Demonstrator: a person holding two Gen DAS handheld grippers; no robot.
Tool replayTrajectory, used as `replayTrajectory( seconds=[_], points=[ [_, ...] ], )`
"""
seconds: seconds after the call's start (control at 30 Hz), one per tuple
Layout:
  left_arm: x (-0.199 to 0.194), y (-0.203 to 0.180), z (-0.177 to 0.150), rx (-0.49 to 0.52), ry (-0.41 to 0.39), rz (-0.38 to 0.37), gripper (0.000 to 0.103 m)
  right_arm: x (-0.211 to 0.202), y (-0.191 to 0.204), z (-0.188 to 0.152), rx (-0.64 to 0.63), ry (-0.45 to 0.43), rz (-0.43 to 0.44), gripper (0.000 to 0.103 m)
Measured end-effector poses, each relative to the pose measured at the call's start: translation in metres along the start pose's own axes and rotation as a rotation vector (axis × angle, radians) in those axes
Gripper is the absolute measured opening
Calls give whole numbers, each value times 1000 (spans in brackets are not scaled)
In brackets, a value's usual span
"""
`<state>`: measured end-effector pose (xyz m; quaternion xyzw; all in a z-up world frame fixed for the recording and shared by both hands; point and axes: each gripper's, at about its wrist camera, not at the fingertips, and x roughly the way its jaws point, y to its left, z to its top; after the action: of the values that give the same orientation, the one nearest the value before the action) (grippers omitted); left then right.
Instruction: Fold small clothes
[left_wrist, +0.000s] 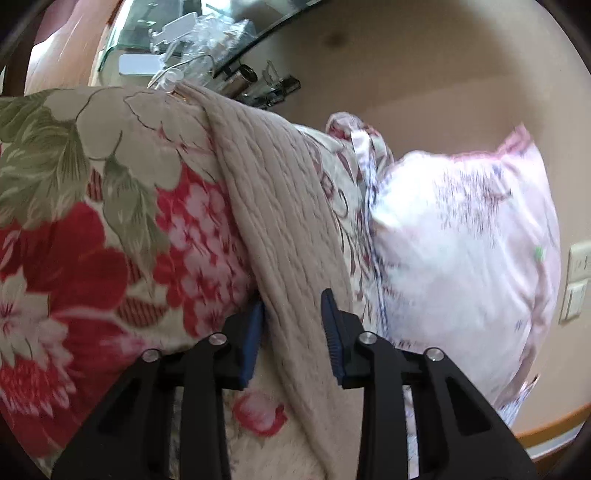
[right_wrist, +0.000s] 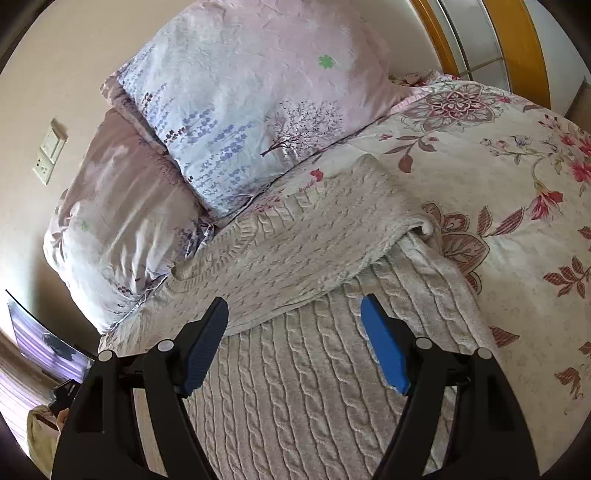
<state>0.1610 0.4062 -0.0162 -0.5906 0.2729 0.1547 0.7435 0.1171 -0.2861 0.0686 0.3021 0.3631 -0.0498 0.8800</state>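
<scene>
One cream cable-knit sweater (right_wrist: 295, 332) lies on the bed (right_wrist: 517, 206), spread over a floral bedspread. In the right wrist view its ribbed body fills the lower centre, the cables running from 6 o'clock up toward 12 o'clock, so its long axis points at the pillows. One flap of the sweater (right_wrist: 306, 243) is folded over across the body, its free edge slanting from 8 o'clock up to 2 o'clock and ending in a rolled cuff-like corner near 2 o'clock.

Two pillows sit at the head of the bed: a lilac-printed pillow (right_wrist: 251, 99) at 12 o'clock and a second pink-white pillow (right_wrist: 118, 214) at 9 o'clock, both touching the sweater's far edge. Open bedspread lies from 1 to 4 o'clock, beside the sweater's right edge. Two wall switch plates (right_wrist: 50, 151) show at 9 o'clock.

The right gripper (right_wrist: 293, 321) stands wide, its blue pads apart above the knit with nothing between them.

In the left wrist view the left gripper (left_wrist: 291, 314) has its pads set at a moderate gap either side of a raised band of the sweater (left_wrist: 280, 206), which climbs from 6 o'clock to 11 o'clock over the red-flowered bedspread (left_wrist: 92, 240). Whether the pads actually press the knit cannot be told. A blurred pillow (left_wrist: 461, 251) sits at 3 o'clock, a glass shelf (left_wrist: 207, 33) at 12 o'clock.
</scene>
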Motion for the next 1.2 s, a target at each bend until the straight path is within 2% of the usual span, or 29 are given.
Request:
replayTrajectory(
  seconds=[0.13,0.23,0.33,0.37,0.47,0.6,0.77,0.87,0.93,1.03,1.07,1.1,1.17,1.2],
  points=[
    [0,7,6,-62,-4,-42,8,4,1,-2,-4,12,4,76],
    [-9,1,3,-65,-25,-118,7,6,1,-3,-3,17,11,76],
    [-23,-26,-11,-26,-21,-211,6,6,2,-3,-1,17,16,76],
    [-27,-43,-21,6,-3,-264,6,6,2,-3,-2,15,17,76],
    [-35,-82,-52,84,39,-360,6,5,4,-5,-4,16,26,76],
    [-33,-135,-116,195,150,-491,6,3,8,-7,-23,16,36,76],
    [-8,-173,-195,270,301,-580,6,0,7,-7,-28,9,31,76],
    [8,-181,-234,318,342,-575,6,-3,3,-7,-22,4,24,76],
    [24,-183,-272,362,398,-534,6,-3,2,-8,-22,4,21,76],
    [54,-183,-333,484,508,-415,6,-2,4,-9,-34,13,12,76],
    [68,-181,-360,555,566,-347,7,-2,5,-9,-40,16,8,76],
    [75,-177,-374,588,596,-309,9,-2,6,-8,-46,18,4,76],
    [87,-170,-397,657,660,-232,26,-5,9,-5,-68,18,0,76],
    [87,-167,-404,698,687,-212,29,-7,12,-3,-88,16,0,76]
  ],
)
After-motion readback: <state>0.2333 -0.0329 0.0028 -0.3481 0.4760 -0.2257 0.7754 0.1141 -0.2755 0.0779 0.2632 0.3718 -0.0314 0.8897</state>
